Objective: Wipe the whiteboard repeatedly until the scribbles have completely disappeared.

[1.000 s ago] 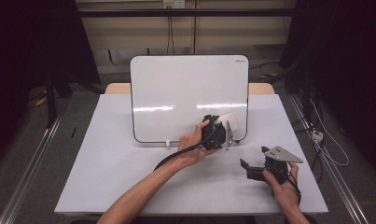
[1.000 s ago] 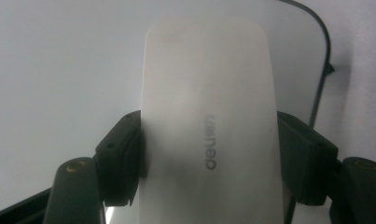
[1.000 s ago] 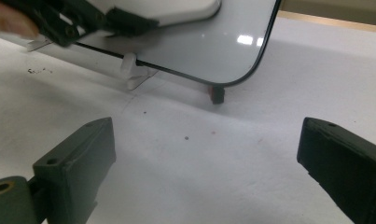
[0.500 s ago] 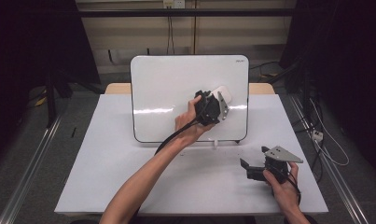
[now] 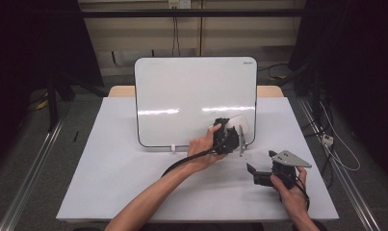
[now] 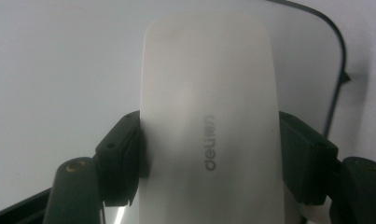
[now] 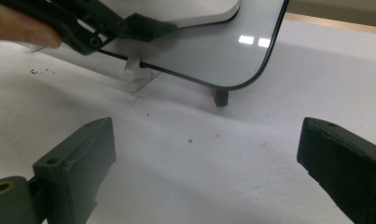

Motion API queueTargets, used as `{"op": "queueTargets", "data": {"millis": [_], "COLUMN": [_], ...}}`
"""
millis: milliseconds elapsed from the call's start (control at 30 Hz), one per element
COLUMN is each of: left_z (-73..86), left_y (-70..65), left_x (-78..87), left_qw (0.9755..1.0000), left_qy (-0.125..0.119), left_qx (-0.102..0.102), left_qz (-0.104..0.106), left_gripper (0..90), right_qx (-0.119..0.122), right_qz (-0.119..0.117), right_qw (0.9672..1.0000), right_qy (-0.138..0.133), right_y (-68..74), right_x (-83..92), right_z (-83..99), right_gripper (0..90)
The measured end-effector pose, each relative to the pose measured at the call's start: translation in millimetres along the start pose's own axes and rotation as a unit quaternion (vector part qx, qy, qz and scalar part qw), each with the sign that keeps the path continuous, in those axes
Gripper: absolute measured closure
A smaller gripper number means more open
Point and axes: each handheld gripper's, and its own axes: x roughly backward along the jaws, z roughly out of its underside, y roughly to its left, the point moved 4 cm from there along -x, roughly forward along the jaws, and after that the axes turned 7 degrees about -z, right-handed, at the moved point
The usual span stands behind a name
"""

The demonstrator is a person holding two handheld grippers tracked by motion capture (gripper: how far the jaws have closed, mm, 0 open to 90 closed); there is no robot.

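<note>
A white whiteboard [image 5: 182,96] stands upright on small feet at the back of the table. My left gripper [image 5: 236,131] is shut on a white eraser [image 5: 243,124] and holds it against the board's lower right corner. In the left gripper view the eraser [image 6: 209,93], printed with a grey brand name, sits clamped between both black jaws of the left gripper [image 6: 209,154], flat on the board [image 6: 59,70]. My right gripper [image 5: 256,174] rests low over the table at the right, open, nothing between its jaws. Its own view shows the right gripper [image 7: 209,158] facing the board's corner [image 7: 213,51] and the eraser [image 7: 195,14].
A white sheet [image 5: 109,183] covers the table. A white clip foot [image 7: 139,77] and a small dark foot [image 7: 219,97] hold the board's bottom edge. Cables lie on the floor at the right [image 5: 331,144]. Dark curtains flank the table.
The left gripper carried the eraser up the right part of the board, then came back down to the lower right corner. The right gripper stayed still.
</note>
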Motion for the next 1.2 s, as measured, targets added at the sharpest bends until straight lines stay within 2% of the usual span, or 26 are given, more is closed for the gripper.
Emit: {"op": "queueTargets", "data": {"millis": [67, 233, 333, 433, 467, 567, 633, 667, 767, 833, 933, 967, 1100, 1200], "left_z": [1.6, 4.8, 11.9, 15.4, 15.9, 17.3, 19.1, 19.9, 21.3, 21.5, 21.5, 21.5, 24.7, 28.8], "left_y": [-4.5, -4.5, -3.2, 1.0, 4.6, 17.4, 31.1, 37.8, 55.2, 61.4, 62.3, 61.5, 68.8, 73.1], "left_x": [0.4, 3.3, 6.8, 7.2, 7.2, 5.7, 4.5, 3.5, 1.6, 0.5, 2.3, 2.6, 4.6, 7.6], "left_qw": [1.0000, 0.9999, 0.9998, 0.9999, 0.9998, 0.9992, 0.9979, 0.9973, 0.9952, 0.9927, 0.9924, 0.9916, 0.9854, 0.9810], "left_qy": [-0.008, -0.002, 0.001, 0.001, 0.006, 0.009, 0.014, 0.014, 0.018, 0.016, 0.016, 0.012, -0.001, -0.008], "left_qx": [-0.001, -0.004, -0.012, 0.010, 0.013, 0.038, 0.063, 0.071, 0.094, 0.119, 0.121, 0.128, 0.169, 0.193], "left_qz": [0.004, 0.011, 0.014, 0.013, 0.010, -0.001, -0.004, -0.013, -0.019, -0.012, -0.012, -0.011, 0.016, 0.023], "left_gripper": [31.1, 31.1, 31.1, 31.1, 31.1, 31.1, 31.1, 31.1, 31.1, 31.1, 31.2, 31.2, 31.3, 31.2], "right_qx": [0.000, 0.001, -0.001, -0.002, -0.001, 0.000, -0.001, -0.001, -0.002, -0.002, -0.002, -0.002, -0.002, -0.004], "right_qz": [0.001, -0.001, 0.001, 0.001, 0.001, 0.000, 0.001, 0.002, 0.002, 0.001, 0.001, 0.001, 0.001, 0.001], "right_qw": [1.0000, 1.0000, 1.0000, 1.0000, 1.0000, 1.0000, 1.0000, 1.0000, 1.0000, 1.0000, 1.0000, 1.0000, 1.0000, 1.0000], "right_qy": [0.001, 0.001, 0.000, 0.001, 0.000, -0.001, -0.002, -0.002, -0.001, 0.000, -0.001, 0.000, -0.001, -0.001], "right_y": [-0.1, 0.6, -0.3, -0.9, -0.7, 0.1, -0.4, -0.7, -0.6, -0.4, -0.4, -0.5, -0.6, -0.2], "right_x": [-0.1, 0.0, 0.6, 1.1, 1.4, 2.4, 2.5, 2.4, 2.1, 1.8, 1.8, 1.7, 1.6, 1.7], "right_z": [0.2, 0.1, 0.3, 0.7, 0.5, 0.2, 0.3, 0.4, 0.6, 0.5, 0.4, 0.4, 0.3, -0.3], "right_gripper": [4.2, 4.3, 4.2, 4.2, 4.2, 4.2, 4.2, 4.3, 4.2, 4.3, 4.3, 4.2, 4.3, 4.2]}}
